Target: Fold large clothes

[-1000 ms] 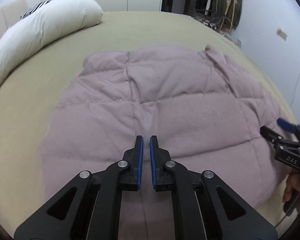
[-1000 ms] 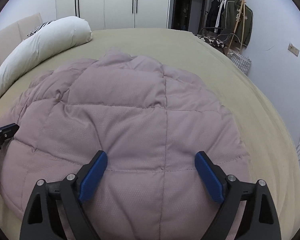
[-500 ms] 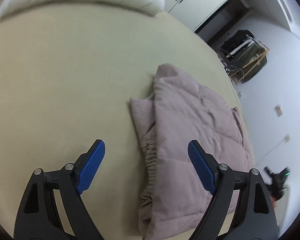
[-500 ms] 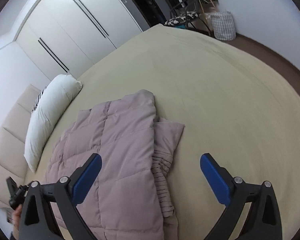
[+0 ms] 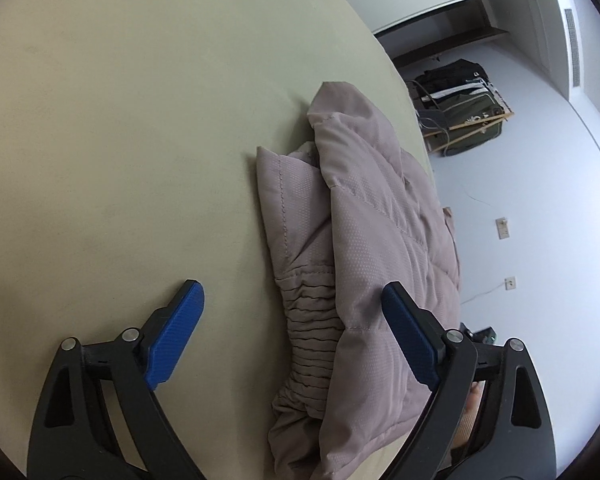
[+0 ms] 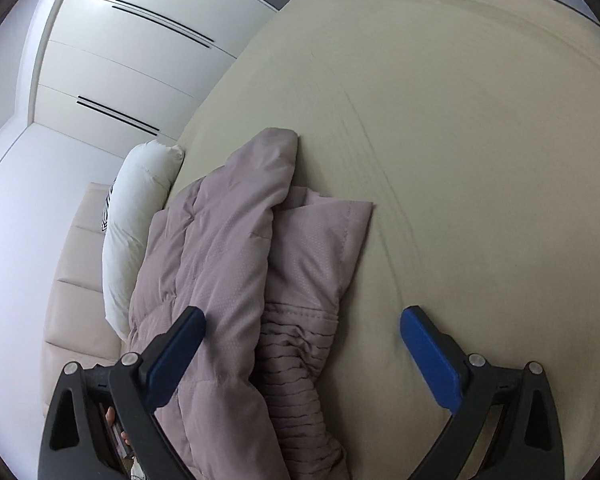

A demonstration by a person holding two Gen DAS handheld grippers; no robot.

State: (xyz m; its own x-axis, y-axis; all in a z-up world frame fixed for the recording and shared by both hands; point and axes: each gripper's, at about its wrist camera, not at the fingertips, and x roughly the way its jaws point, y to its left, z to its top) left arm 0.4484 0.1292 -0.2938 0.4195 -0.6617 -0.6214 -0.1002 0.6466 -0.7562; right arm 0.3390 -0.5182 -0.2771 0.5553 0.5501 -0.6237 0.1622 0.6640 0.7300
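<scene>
A mauve quilted jacket (image 5: 372, 220) lies folded in a long bundle on the beige bed (image 5: 120, 140). In the left wrist view its gathered elastic cuff (image 5: 312, 320) sits between the spread fingers of my left gripper (image 5: 292, 286). These jaws are opening, and the pads touch nothing. In the right wrist view the jacket (image 6: 228, 232) and another ribbed cuff (image 6: 292, 344) lie under my right gripper (image 6: 304, 312). It is open, with its left finger over the fabric and its right finger over the bare sheet.
A white pillow (image 6: 136, 232) leans on the padded headboard (image 6: 72, 280) beyond the jacket. White wardrobe doors (image 6: 120, 60) stand behind the bed. A rack of dark clothes (image 5: 460, 112) stands by the wall. The bed edge (image 5: 428, 152) runs just past the jacket.
The left jaws went from shut to wide apart, and the right jaws spread a little more. Both views swung and rolled from the jacket's broad top to its side edges and cuffs.
</scene>
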